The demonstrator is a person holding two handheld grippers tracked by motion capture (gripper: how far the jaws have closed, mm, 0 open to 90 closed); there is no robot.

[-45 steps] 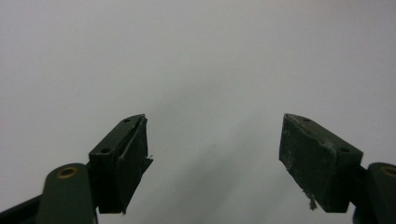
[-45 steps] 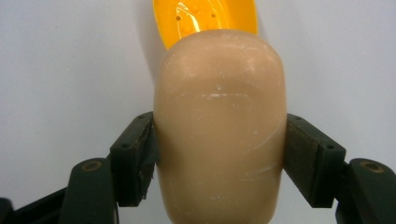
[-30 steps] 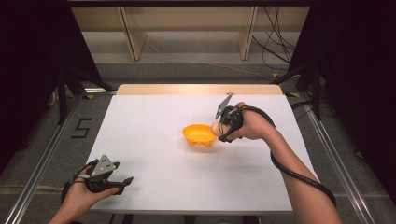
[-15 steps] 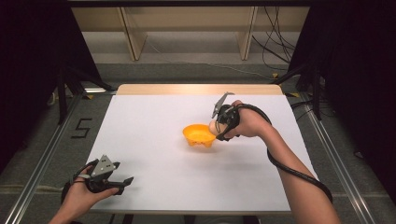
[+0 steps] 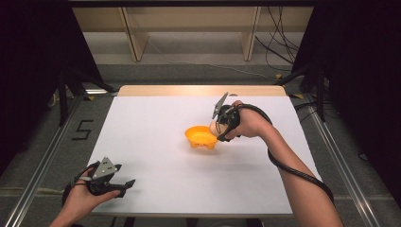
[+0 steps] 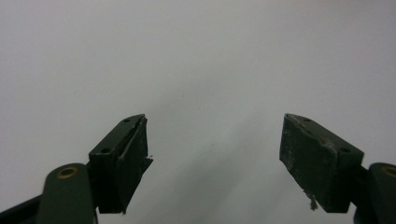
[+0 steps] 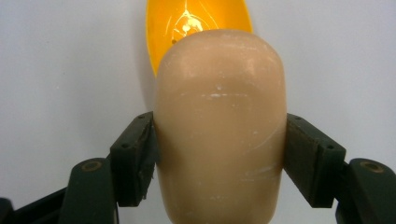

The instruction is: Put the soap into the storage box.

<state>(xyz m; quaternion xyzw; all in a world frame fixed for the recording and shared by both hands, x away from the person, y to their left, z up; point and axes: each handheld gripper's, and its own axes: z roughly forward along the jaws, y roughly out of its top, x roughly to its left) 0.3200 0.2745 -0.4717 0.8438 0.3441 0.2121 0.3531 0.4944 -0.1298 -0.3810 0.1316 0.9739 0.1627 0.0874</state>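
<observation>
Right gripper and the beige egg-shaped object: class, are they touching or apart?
Touching. In the right gripper view, both jaws of the right gripper press against the sides of the beige egg-shaped object, with no gap visible.

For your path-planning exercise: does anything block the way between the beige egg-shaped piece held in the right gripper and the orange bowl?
Nothing visible does. The right gripper holds the beige egg-shaped piece right at the orange bowl.

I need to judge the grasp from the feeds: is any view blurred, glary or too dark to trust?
High view: white table evenly lit, surroundings dark, round orange plastic bowl sharp. Right gripper view: smooth beige egg-shaped object close and slightly soft, bright glare spots inside the bowl. Left gripper view: jaws of the left hand-held gripper sharp, featureless table grey and dim.
</observation>
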